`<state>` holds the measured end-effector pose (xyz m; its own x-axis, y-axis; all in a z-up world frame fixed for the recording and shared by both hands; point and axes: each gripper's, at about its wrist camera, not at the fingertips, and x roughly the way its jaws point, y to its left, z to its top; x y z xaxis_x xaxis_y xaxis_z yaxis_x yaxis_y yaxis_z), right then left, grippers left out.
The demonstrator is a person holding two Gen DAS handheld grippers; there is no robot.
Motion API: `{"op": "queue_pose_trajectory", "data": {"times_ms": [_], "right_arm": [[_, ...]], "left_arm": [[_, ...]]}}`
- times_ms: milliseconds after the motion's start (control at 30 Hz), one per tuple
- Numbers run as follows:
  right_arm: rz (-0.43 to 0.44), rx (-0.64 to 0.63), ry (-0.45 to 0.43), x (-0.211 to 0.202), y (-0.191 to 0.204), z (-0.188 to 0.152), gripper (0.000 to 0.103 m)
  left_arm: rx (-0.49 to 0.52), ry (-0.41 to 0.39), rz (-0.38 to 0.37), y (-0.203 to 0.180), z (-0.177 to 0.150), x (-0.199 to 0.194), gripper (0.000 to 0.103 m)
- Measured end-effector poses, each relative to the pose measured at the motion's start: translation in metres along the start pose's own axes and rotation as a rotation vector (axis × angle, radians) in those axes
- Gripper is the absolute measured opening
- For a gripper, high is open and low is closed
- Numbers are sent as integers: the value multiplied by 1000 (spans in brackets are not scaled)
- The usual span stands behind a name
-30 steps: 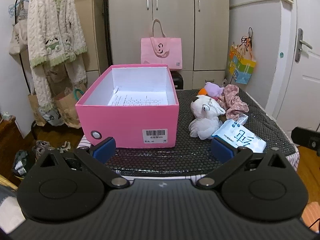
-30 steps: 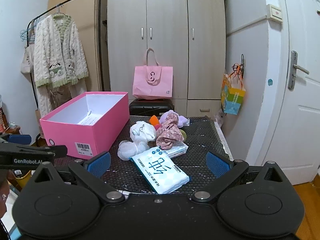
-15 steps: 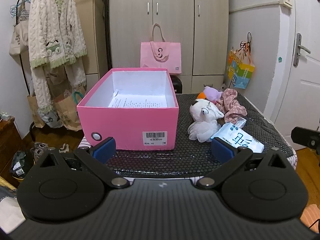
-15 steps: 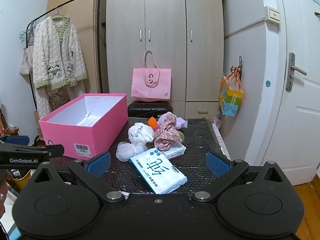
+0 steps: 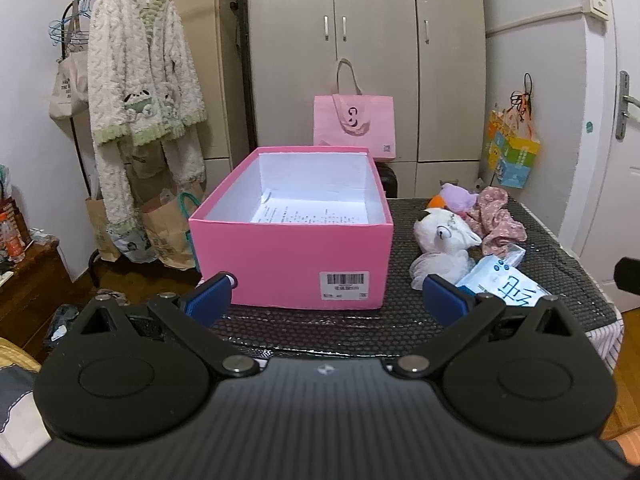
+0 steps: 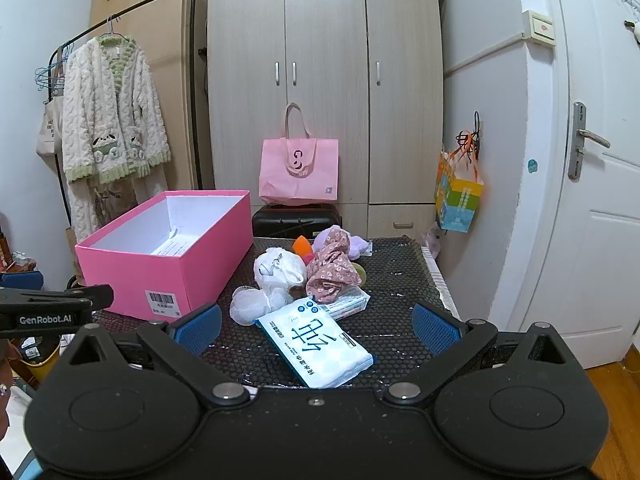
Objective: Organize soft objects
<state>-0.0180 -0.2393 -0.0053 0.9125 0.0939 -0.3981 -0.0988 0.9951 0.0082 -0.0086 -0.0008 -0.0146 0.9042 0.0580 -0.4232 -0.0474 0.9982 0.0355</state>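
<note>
An open pink box [image 5: 296, 256] [image 6: 192, 268] with a printed sheet inside stands on the black mat. To its right lie a white plush toy [image 6: 278, 270] [image 5: 444, 234], a white mesh pouf [image 6: 250, 306], a floral pink cloth [image 6: 332, 270] [image 5: 498, 222], a purple soft item [image 5: 458, 192], an orange item [image 6: 301, 246] and a blue-white tissue pack [image 6: 318, 342] [image 5: 502, 288]. My left gripper [image 5: 326, 294] is open and empty before the box. My right gripper [image 6: 316, 322] is open and empty just short of the tissue pack.
The black dotted mat [image 6: 400, 280] covers a small table. A wardrobe [image 6: 324, 80], a pink tote bag [image 6: 298, 172] on a black case, a clothes rack with a fluffy cardigan [image 6: 112, 120] and a white door [image 6: 588, 200] surround it.
Both grippers have risen slightly and tilted up, so the table sits lower in each view. Both stay open and empty. No object on the table has moved.
</note>
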Motion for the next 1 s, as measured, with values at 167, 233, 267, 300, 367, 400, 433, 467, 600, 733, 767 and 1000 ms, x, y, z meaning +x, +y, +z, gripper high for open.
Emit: {"op": "queue_pose_trajectory", "data": {"times_ms": [167,233,267,300,367,400,433,467,600,733,767,1000], "right_arm": [[-26,-7,-5,1,1,-1,103],[-38,-7,-6,1,0,-1,103],[-43,-6,-6,1,0,-2,103],[-45,-7,-6,1,0,-2,103],[-51,-7,-4,1,-1,-2,103],[-52,-5,-4,1,-1,-3,103],[-52,-3,-5,0,-1,-3,103],[-50,-2,-6,0,-1,-3,103],[-48,0,-8,-1,-2,-3,103],[-47,-1,-5,-1,-2,-3,103],[-46,-3,-4,-1,-1,-3,103],[-5,4,16,3,-7,-1,103]], "left_arm": [[9,-8,23,1,-1,-1,103],[18,-16,38,0,-2,-1,103],[20,-18,41,0,-2,-1,103],[22,-18,41,0,-2,-1,103],[20,-15,38,0,-2,-1,103],[20,-17,41,0,-2,-1,103],[19,-17,43,0,-2,-1,103],[17,-15,43,0,-2,-1,103],[15,-17,43,1,-2,-1,103],[16,-14,39,2,-2,0,103],[17,-11,37,2,-2,0,103],[31,17,4,0,-1,7,103]]}}
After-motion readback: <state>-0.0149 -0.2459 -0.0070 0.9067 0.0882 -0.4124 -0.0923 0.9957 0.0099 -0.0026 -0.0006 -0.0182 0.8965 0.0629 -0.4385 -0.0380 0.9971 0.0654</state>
